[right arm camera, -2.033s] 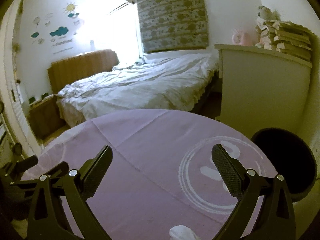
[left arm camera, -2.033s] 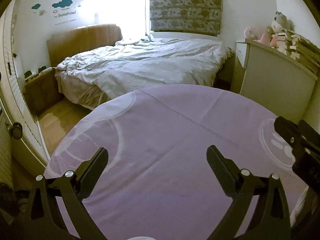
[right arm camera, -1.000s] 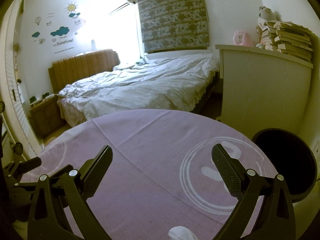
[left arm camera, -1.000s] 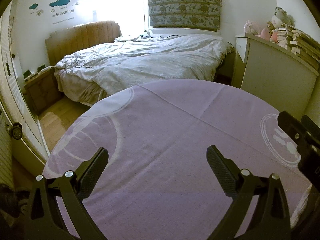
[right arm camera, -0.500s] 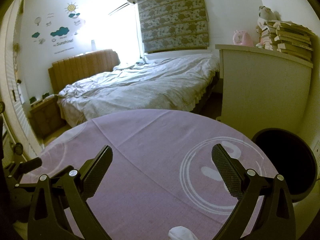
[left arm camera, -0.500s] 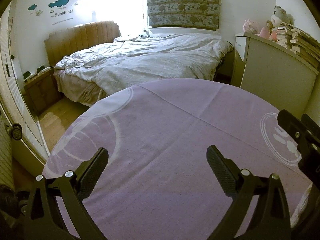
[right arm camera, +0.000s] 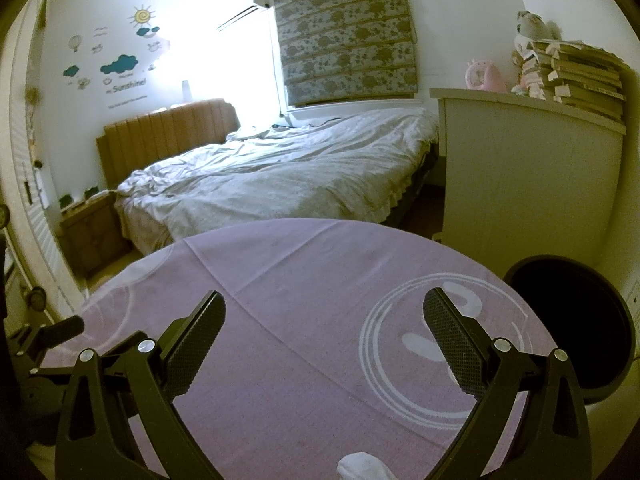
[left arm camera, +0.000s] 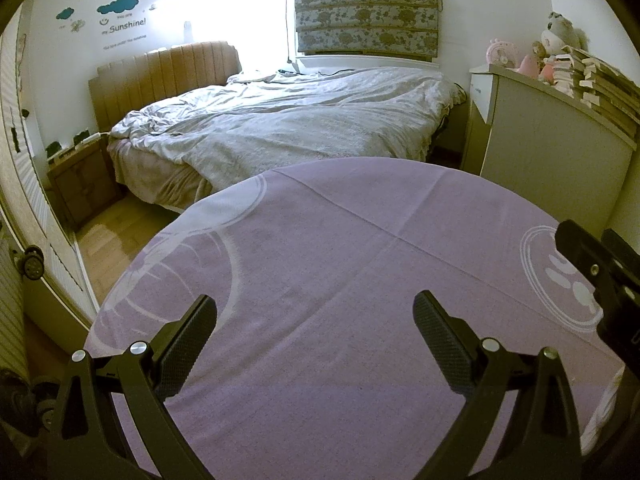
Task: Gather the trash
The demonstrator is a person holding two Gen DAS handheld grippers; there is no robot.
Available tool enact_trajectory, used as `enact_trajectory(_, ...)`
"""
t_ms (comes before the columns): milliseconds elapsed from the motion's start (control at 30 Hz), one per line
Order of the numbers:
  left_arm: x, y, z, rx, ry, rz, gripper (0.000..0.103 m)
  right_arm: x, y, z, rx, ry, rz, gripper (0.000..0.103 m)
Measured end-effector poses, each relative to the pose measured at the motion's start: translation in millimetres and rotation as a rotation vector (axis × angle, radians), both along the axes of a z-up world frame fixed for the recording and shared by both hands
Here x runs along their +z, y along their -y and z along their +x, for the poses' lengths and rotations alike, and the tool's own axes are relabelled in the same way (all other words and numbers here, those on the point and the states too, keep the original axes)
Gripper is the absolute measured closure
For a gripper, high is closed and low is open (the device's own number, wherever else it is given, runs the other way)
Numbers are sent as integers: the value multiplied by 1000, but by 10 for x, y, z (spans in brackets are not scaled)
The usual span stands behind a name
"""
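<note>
A crumpled white tissue (right arm camera: 362, 465) lies on the purple tablecloth (right arm camera: 304, 320) at the bottom edge of the right wrist view, just below my right gripper (right arm camera: 324, 320), which is open and empty above the table. A dark round trash bin (right arm camera: 568, 320) stands on the floor beside the table's right edge. My left gripper (left arm camera: 314, 324) is open and empty over the tablecloth (left arm camera: 320, 264). The right gripper shows at the right edge of the left wrist view (left arm camera: 600, 280). The left gripper shows at the left edge of the right wrist view (right arm camera: 52, 340).
A bed with a rumpled grey duvet (left arm camera: 288, 120) stands beyond the table. A white dresser (right arm camera: 528, 168) with stacked books (right arm camera: 576, 72) and toys is to the right. A wooden nightstand (left arm camera: 80, 184) and wooden floor lie to the left.
Both grippers stay open and nearly still. The left view has tilted very slightly; the tissue stays at the bottom of the right view.
</note>
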State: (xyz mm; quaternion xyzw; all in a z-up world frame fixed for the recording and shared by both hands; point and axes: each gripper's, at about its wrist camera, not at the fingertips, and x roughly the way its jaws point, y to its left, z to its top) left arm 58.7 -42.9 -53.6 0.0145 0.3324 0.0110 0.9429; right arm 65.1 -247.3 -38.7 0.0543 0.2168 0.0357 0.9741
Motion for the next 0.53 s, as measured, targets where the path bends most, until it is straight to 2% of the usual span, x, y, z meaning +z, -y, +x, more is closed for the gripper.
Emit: enact_trajectory(533, 22, 11, 0, 7, 11, -17, 5, -2, -10, -3, -1, 0, 0, 5)
